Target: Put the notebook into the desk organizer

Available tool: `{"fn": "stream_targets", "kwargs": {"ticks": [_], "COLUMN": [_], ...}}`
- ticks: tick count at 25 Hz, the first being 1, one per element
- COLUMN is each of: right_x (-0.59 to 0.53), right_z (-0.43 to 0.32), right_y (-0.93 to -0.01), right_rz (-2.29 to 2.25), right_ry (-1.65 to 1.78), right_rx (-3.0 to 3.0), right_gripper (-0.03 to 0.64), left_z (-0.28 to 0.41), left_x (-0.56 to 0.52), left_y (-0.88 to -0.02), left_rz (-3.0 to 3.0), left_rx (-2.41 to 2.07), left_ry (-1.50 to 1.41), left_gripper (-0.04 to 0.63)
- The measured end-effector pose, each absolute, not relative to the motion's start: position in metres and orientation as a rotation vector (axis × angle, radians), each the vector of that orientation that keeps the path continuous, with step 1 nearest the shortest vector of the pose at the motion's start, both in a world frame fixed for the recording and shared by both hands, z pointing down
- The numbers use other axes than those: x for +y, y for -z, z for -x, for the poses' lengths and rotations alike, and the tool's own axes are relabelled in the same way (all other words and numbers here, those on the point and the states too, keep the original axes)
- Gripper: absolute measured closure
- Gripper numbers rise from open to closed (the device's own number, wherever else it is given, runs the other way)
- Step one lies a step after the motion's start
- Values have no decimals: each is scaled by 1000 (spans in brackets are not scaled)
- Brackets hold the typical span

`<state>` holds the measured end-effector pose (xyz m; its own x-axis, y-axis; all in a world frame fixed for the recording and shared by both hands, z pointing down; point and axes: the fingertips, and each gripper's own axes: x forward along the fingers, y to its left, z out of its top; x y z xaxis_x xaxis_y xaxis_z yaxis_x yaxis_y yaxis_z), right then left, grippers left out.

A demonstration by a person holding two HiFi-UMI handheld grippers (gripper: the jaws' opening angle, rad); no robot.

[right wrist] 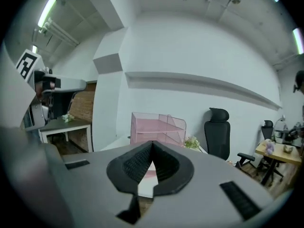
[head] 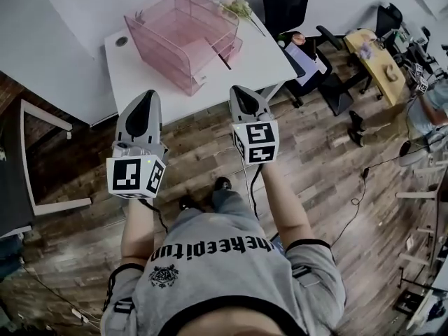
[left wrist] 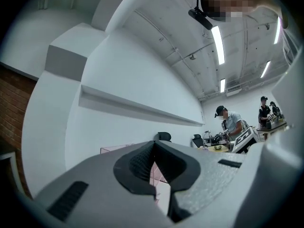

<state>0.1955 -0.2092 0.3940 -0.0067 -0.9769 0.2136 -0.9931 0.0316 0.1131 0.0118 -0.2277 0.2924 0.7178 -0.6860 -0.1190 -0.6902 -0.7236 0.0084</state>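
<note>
The left gripper [head: 145, 96] and the right gripper [head: 239, 91] were found closed on nothing, ribbed dark pads meeting, at centre frame short of the smooth white desk [head: 140, 75]. The desk organizer [head: 183, 37], stepped tiers of pink wire mesh, was noted at upper centre. No notebook was identified; it should be located and the jaws opened before any approach.

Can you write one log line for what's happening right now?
left gripper: shut, empty | right gripper: shut, empty | pink desk organizer: on white desk
</note>
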Motion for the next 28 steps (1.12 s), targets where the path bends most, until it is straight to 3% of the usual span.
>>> {"fn": "stream_targets", "kwargs": {"ticks": [28], "right_x": [-75], "right_z": [-155], "right_y": [-284], "right_rz": [-2475], "right_ry": [147], "right_rx": [-1999], "right_gripper": [615], "left_z": [5], "left_x": [-166], "left_y": [-268], "left_rz": [2937], "left_rx": [892], "left_ry": [-248], "left_gripper": [592]}}
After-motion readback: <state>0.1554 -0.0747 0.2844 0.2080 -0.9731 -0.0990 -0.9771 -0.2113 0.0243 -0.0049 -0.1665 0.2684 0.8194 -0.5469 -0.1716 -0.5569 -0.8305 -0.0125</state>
